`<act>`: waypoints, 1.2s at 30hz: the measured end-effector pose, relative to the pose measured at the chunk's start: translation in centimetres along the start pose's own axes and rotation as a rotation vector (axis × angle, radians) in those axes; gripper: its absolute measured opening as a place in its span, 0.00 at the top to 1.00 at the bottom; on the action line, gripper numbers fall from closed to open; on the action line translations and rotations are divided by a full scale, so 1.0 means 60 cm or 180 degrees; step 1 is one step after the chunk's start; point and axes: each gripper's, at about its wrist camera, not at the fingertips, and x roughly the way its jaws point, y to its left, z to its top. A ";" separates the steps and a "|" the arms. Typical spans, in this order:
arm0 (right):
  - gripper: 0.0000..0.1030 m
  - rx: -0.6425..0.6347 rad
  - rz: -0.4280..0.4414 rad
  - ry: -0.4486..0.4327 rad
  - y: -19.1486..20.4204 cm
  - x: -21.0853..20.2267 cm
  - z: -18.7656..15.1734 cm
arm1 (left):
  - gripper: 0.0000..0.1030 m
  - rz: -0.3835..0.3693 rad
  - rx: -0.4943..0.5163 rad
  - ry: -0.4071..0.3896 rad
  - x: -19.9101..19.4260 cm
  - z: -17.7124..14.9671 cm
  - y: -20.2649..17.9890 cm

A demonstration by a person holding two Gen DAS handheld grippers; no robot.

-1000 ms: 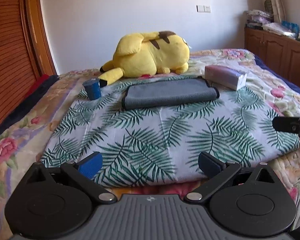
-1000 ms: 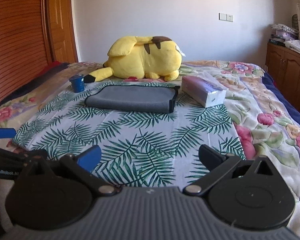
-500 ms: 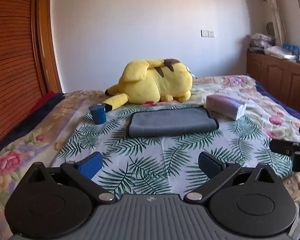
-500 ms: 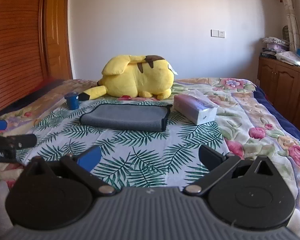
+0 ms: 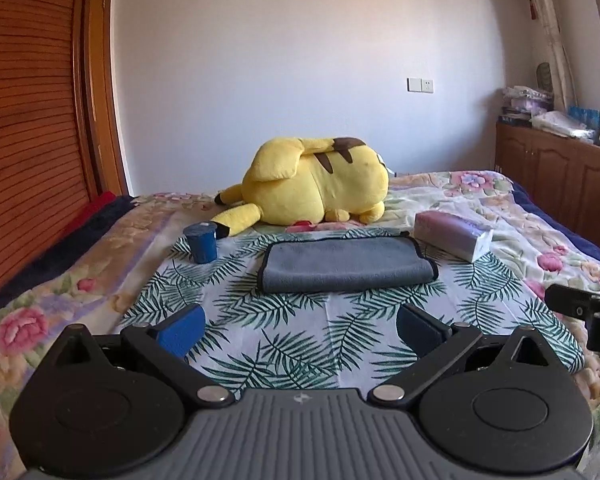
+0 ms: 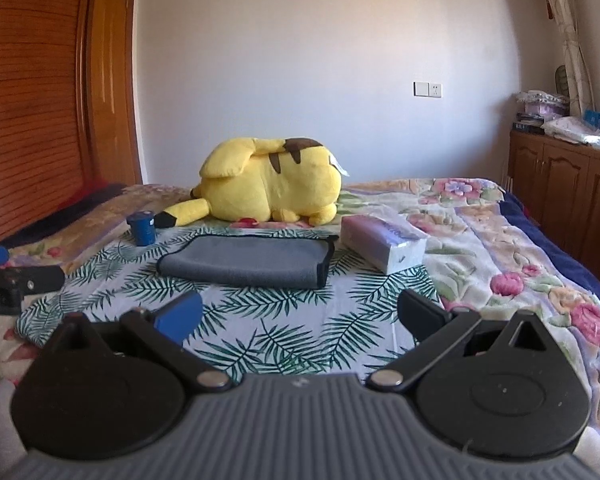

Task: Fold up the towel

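A grey towel [image 5: 346, 266] lies folded flat on the palm-leaf cloth [image 5: 300, 332] on the bed; it also shows in the right wrist view [image 6: 246, 262]. My left gripper [image 5: 300, 326] is open and empty, well short of the towel, above the cloth's near part. My right gripper [image 6: 300, 318] is open and empty, also short of the towel. Each gripper shows at the edge of the other's view, the right one [image 5: 580, 312] and the left one [image 6: 16, 280].
A yellow plush toy [image 5: 312, 192] lies behind the towel. A small blue cup [image 5: 201, 242] stands to its left. A tissue pack [image 5: 454, 236] lies to its right. A wooden wardrobe [image 5: 32, 120] is on the left, cabinets [image 5: 560, 180] on the right.
Both grippers have tilted upward, so the views now look flatter across the bed and show more wall. The towel has not moved. Both grippers stay open.
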 end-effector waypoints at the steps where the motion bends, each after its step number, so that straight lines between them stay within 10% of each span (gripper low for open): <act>1: 0.00 -0.0003 -0.0003 -0.0006 0.000 0.000 0.000 | 0.00 0.0006 0.0002 -0.0015 -0.002 0.001 0.001; 36: 0.00 0.0027 -0.0065 -0.0114 -0.009 -0.007 0.002 | 0.00 0.0071 0.0201 -0.0118 -0.010 0.001 -0.007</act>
